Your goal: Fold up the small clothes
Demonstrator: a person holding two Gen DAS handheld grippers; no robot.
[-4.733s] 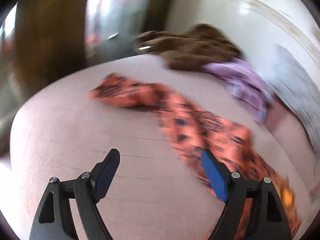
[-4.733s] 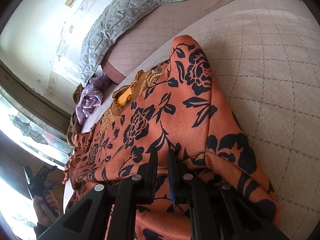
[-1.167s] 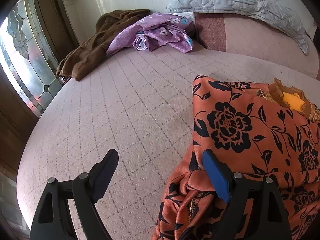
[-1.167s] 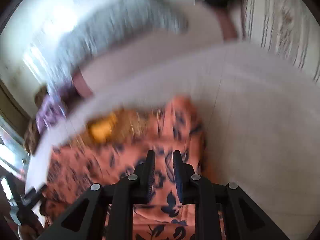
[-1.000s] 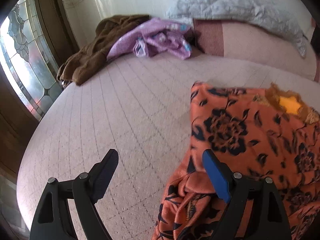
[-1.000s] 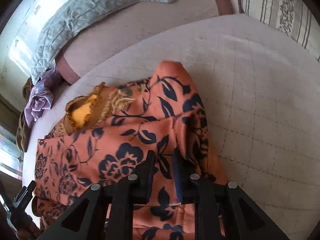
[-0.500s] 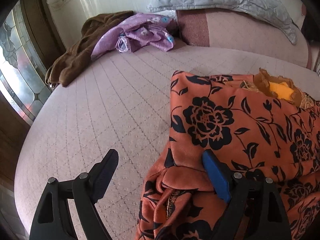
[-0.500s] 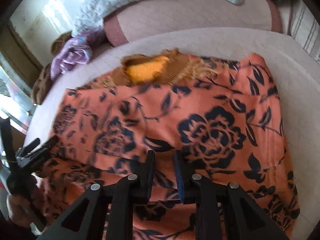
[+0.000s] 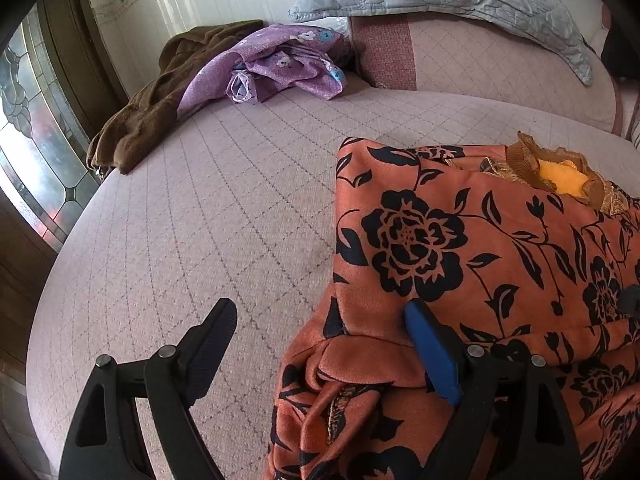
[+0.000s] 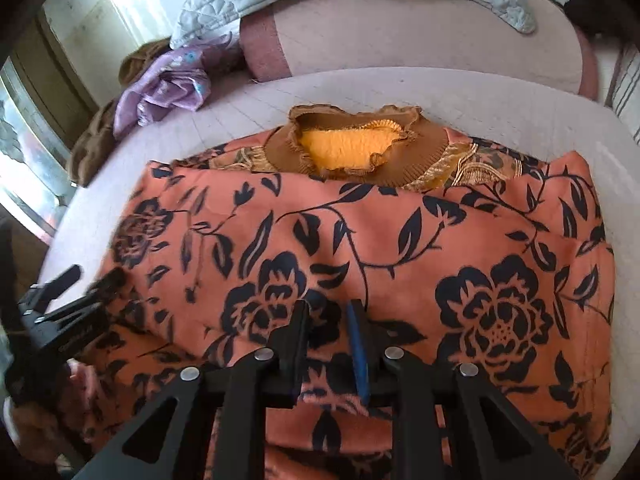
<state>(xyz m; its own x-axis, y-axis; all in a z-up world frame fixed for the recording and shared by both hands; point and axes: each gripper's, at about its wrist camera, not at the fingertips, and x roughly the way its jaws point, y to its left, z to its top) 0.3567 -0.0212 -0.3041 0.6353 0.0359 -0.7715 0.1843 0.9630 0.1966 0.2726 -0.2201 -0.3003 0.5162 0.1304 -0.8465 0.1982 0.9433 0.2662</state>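
Keep your right tool point(image 10: 328, 320) pinched on the orange floral top point(image 10: 360, 240) at lower centre, left tool point(image 9: 320, 332) spread empty; lay fold flat.

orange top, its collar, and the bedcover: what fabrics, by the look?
Orange top: smooth matte woven or suede-like cloth with a printed black floral; it folds softly, so likely synthetic.
Collar: brown ribbed knit, visible ribs and a frilled edge; fuzzy yellow fleece-like lining inside.
Bedcover: pale pink quilted textile, diamond stitch lines, slightly nubby matte surface.
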